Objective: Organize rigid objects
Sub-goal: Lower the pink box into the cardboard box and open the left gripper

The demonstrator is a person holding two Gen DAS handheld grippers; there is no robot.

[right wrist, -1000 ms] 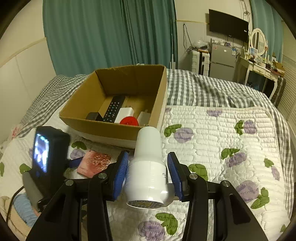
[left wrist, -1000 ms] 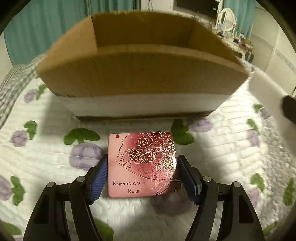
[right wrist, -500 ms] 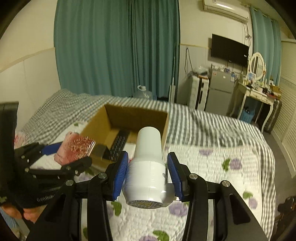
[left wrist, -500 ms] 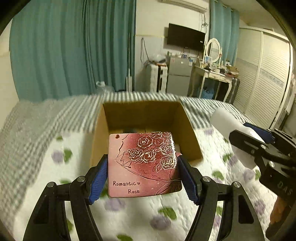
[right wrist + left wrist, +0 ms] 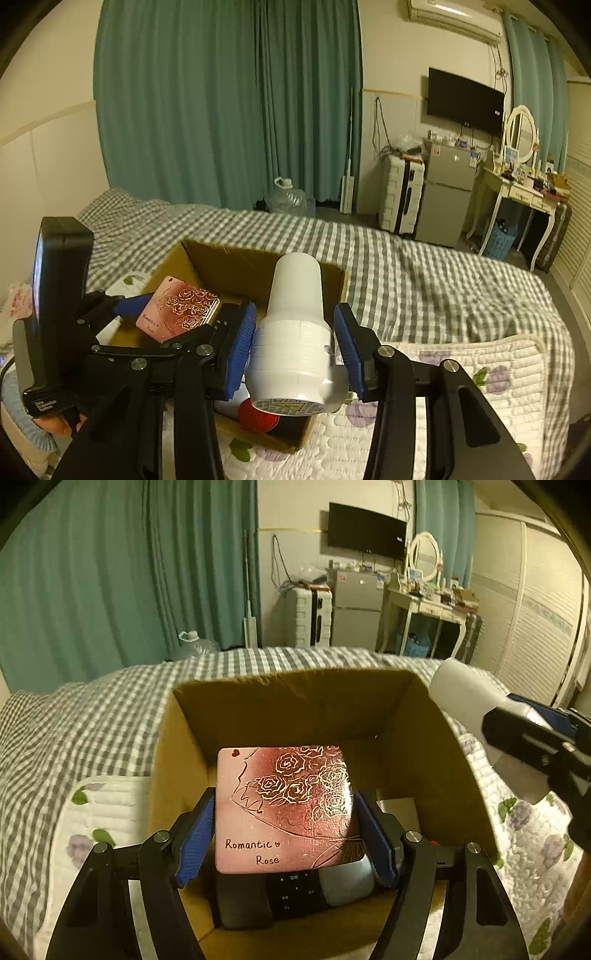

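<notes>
Over the cardboard box (image 5: 417, 738), both grippers now hang with their loads; a second ago the pink tin (image 5: 284, 808) lay on the quilt (image 5: 480, 369) in front of it, and the white bottle (image 5: 295, 332) was short of the near wall. So both picks look done, drop-off next.

Left gripper (image 5: 284, 830): jaws opening, wide, tin between the pads; the left pad looks slightly off the tin's edge, release may be starting. Right gripper (image 5: 295, 347): clamped on the bottle's wide lower body, held above the box's near right corner.

Count: one box, one tin, one bottle in the air. Inside the box: one black remote (image 5: 295, 890), one grey rounded item (image 5: 347, 882), one red round item (image 5: 258, 415), others too hidden to count.
</notes>
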